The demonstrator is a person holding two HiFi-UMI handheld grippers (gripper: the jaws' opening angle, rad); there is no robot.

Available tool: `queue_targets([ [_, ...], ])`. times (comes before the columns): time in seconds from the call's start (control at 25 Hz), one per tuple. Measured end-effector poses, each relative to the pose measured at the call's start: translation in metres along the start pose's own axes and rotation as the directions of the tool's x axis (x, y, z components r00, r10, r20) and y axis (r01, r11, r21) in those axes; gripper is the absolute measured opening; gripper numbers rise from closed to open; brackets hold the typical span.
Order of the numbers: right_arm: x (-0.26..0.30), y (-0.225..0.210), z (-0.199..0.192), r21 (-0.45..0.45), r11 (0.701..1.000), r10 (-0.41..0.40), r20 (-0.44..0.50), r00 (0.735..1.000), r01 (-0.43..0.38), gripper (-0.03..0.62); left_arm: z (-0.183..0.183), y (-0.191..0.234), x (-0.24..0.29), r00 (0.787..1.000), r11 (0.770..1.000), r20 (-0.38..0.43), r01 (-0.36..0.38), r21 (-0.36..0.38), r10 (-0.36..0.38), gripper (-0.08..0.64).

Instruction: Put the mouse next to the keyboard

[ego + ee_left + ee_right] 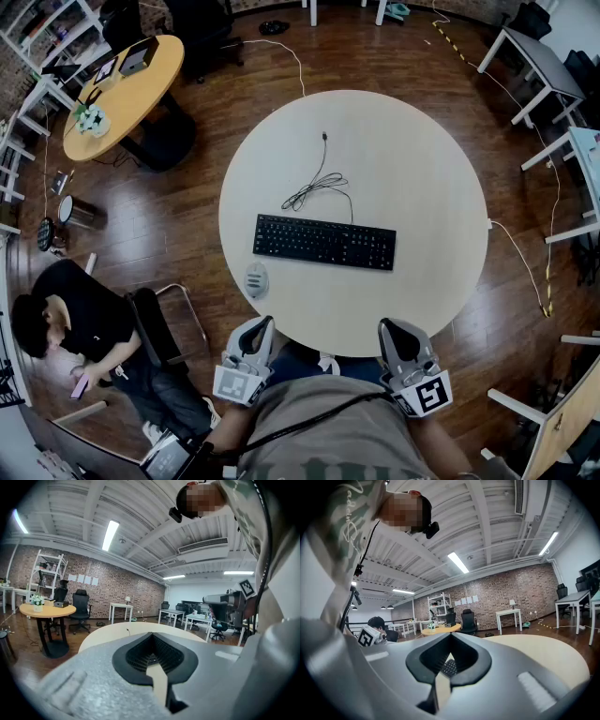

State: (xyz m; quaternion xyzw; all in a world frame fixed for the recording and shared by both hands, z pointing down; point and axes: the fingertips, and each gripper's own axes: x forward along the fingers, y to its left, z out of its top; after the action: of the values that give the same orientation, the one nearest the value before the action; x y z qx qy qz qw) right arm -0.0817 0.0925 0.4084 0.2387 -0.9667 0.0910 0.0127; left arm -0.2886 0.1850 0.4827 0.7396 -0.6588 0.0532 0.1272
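mouse (256,278) at table (422,169) rim, keyboard (323,242) just beside

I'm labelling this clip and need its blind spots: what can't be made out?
Mouse: too small in the head view to show buttons or cord; in neither gripper view.
Keyboard: key legends too small in the head view; in the right gripper view the right tongs hide all but a sliver.
Cable: too thin in the head view to tell whether it joins the keyboard.
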Motion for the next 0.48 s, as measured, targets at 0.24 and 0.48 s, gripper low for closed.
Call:
queue_targets([
  [0.24, -0.003, -0.024, 0.022, -0.137, 0.991, 0.007, -0.040, 0.999, -0.013, 0.005, -0.006, -0.016, 0.024, 0.999, 0.999, 0.032, -0.024, -0.035, 0.025, 0.003],
  [0.48, 0.006, -0.042, 0.025, -0.135, 0.991, -0.023, -0.025, 0.999, 0.019, 0.005, -0.018, 0.009, 0.031, 0.995, 0.995, 0.033, -0.092, -0.023, 0.093, 0.013],
])
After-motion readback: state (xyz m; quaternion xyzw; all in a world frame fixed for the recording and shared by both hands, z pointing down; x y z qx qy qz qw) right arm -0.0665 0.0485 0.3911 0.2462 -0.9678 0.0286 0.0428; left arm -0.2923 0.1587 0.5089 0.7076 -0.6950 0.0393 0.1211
